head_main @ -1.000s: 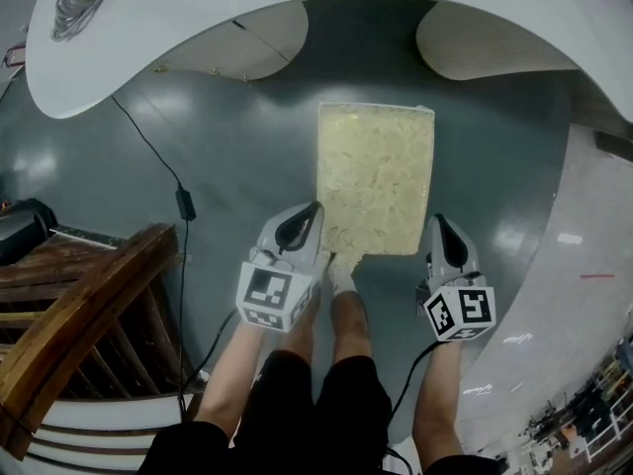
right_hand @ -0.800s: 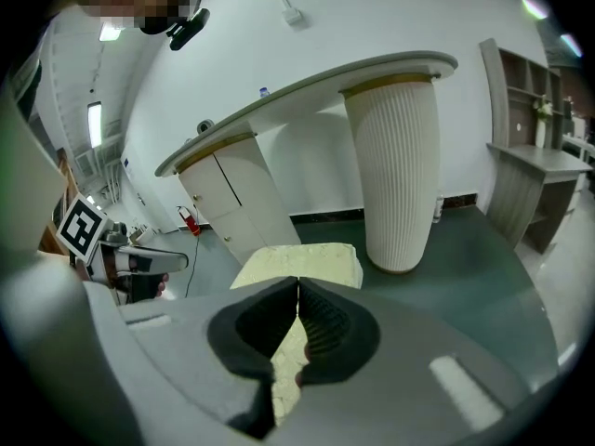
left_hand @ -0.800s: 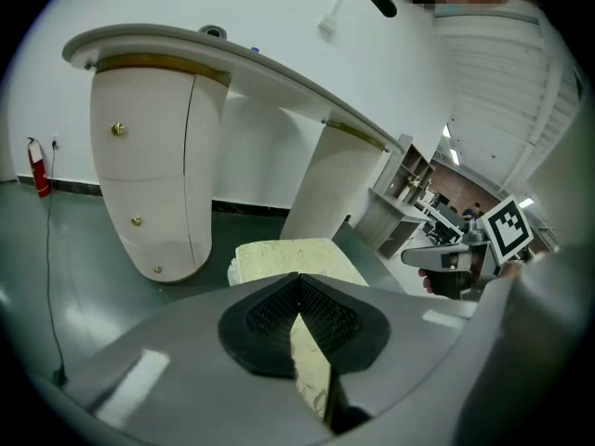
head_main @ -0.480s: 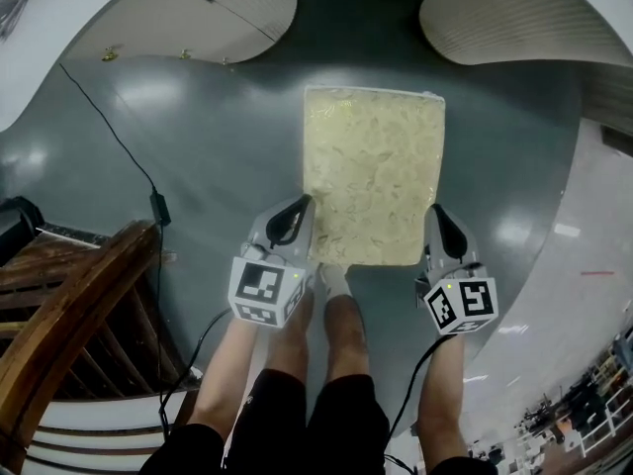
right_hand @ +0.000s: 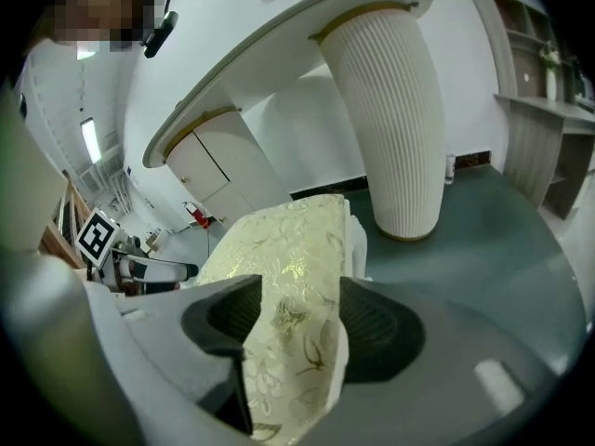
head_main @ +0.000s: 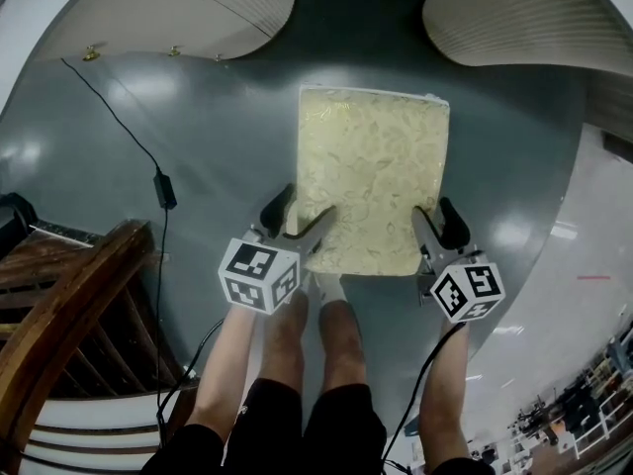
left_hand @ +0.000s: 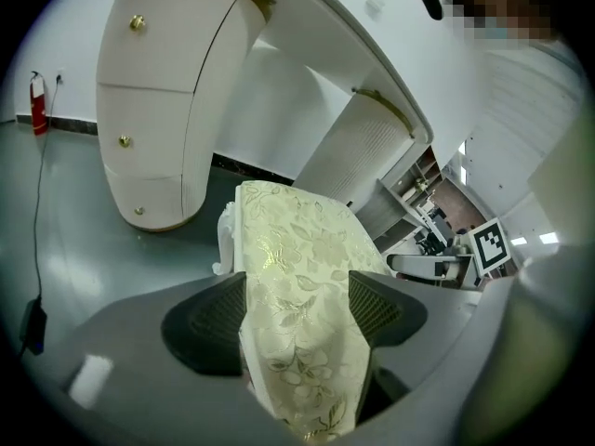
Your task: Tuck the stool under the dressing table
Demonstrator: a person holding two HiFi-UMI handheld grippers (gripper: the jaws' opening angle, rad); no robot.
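A rectangular stool (head_main: 374,176) with a cream floral cushion stands on the dark floor in front of the white dressing table, between its drawer pedestal (head_main: 198,8) and its ribbed pedestal (head_main: 514,18). My left gripper (head_main: 300,218) straddles the stool's near left corner. My right gripper (head_main: 439,224) straddles the near right corner. Both sets of jaws have just been opening, and the cushion edge lies between them. In the left gripper view the cushion (left_hand: 297,249) fills the gap between the pads; in the right gripper view the cushion (right_hand: 279,249) does the same.
A dark wooden frame (head_main: 69,315) stands at the lower left. A black cable with an adapter (head_main: 163,191) runs across the floor on the left. The person's feet (head_main: 326,295) are just behind the stool. A red extinguisher (left_hand: 37,105) stands by the far wall.
Both grippers have come down and gone from shut to open, and their jaws now sit around the stool's near corners. The stool has not moved.
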